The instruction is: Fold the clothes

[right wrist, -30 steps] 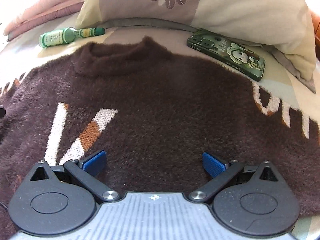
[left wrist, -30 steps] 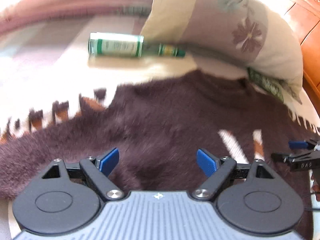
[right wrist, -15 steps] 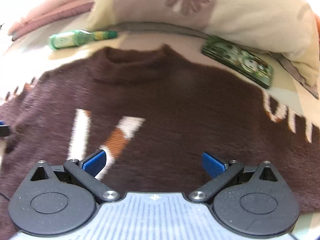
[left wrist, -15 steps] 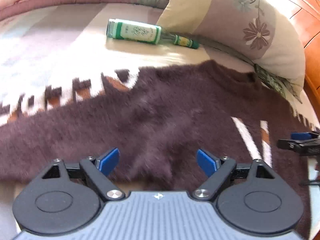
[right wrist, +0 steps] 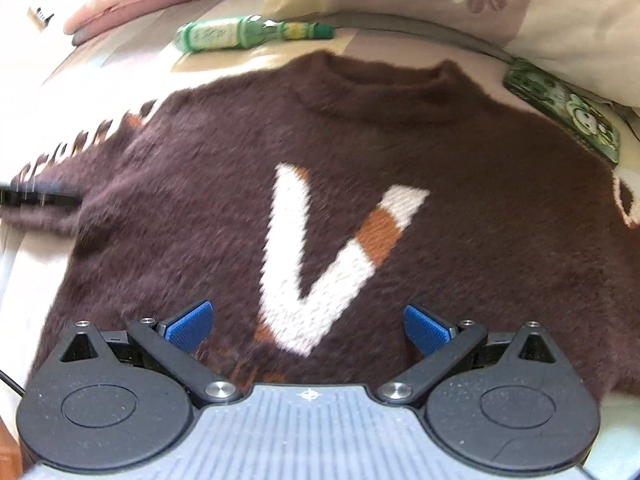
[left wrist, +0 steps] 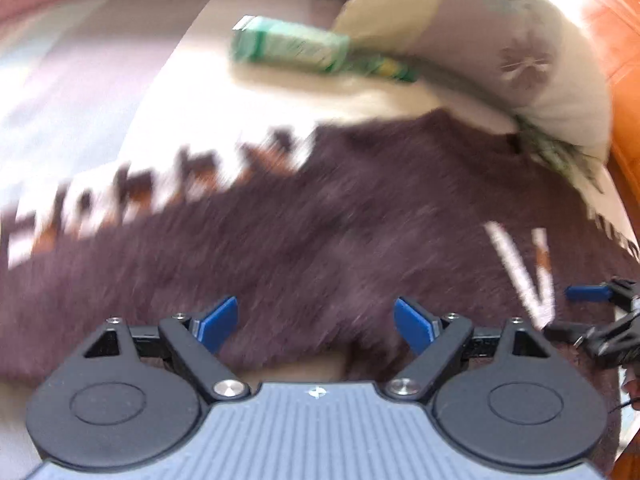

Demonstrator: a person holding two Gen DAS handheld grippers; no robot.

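Fuzzy dark-brown knitted sweater (right wrist: 460, 208) lies flat on bed | left gripper (left wrist: 316, 320) jaws apart | right gripper (right wrist: 308, 326) jaws apart, above hem

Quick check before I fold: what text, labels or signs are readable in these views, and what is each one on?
"V": large white and orange letter knitted into the brown sweater.
Green bottle: label print blurred, unreadable.
Green phone case: cartoon figure visible, any lettering too blurred to read.
Sleeve pattern: blocky white and orange shapes, smeared; not readable as letters.
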